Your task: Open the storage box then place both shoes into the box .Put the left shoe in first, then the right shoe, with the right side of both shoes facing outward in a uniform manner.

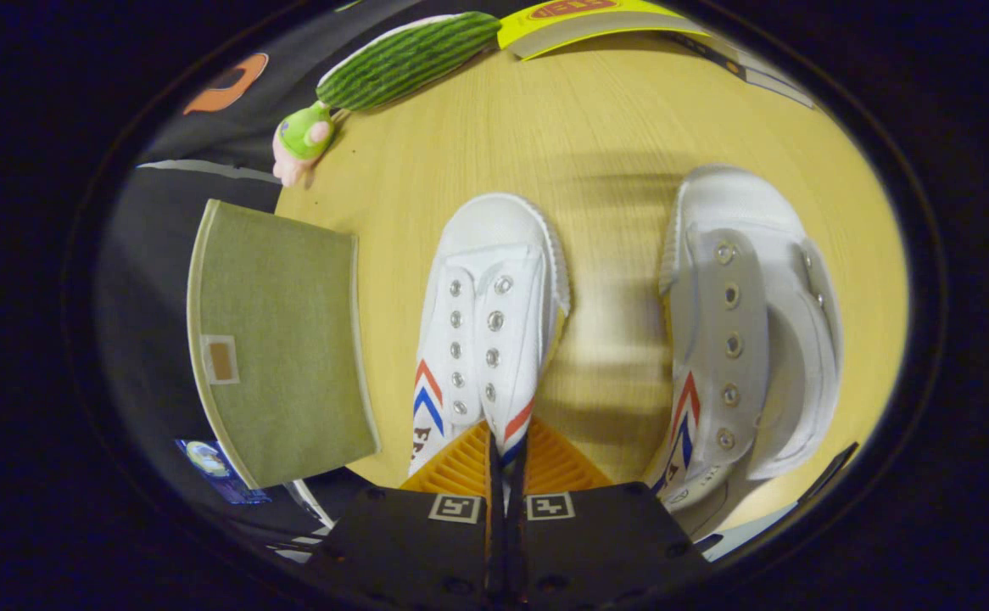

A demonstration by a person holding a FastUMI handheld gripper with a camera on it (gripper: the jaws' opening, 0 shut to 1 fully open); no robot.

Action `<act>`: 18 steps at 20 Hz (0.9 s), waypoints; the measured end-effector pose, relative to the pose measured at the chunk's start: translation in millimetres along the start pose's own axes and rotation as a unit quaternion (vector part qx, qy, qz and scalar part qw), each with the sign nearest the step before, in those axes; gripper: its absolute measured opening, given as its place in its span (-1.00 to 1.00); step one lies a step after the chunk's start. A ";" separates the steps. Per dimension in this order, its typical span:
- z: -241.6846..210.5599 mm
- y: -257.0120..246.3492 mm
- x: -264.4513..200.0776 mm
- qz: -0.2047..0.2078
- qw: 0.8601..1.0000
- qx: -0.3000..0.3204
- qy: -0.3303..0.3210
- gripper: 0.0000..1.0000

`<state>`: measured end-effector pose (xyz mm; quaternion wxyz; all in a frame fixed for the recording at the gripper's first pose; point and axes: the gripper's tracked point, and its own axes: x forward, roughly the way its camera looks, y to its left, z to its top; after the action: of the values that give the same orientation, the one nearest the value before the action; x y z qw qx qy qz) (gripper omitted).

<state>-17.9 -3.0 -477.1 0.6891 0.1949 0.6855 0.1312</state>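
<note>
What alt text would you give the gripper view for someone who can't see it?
The gripper is shut on the white shoe, pinching its heel end between both fingers. A second shoe lies to its right on the wooden table, and a closed green box sits to its left, with a plush toy beyond.

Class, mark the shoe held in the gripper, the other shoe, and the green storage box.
Held shoe [494, 280], gripper view: tongue between eyelet rows.
Other shoe [728, 331], gripper view: eyelet strip.
Storage box [287, 339], gripper view: green fabric lid.
</note>
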 end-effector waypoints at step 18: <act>-26.0 221.4 -171.3 0.104 0.987 -0.049 -0.111 -0.89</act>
<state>-29.0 119.5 -224.3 0.7522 0.2446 0.5734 0.2134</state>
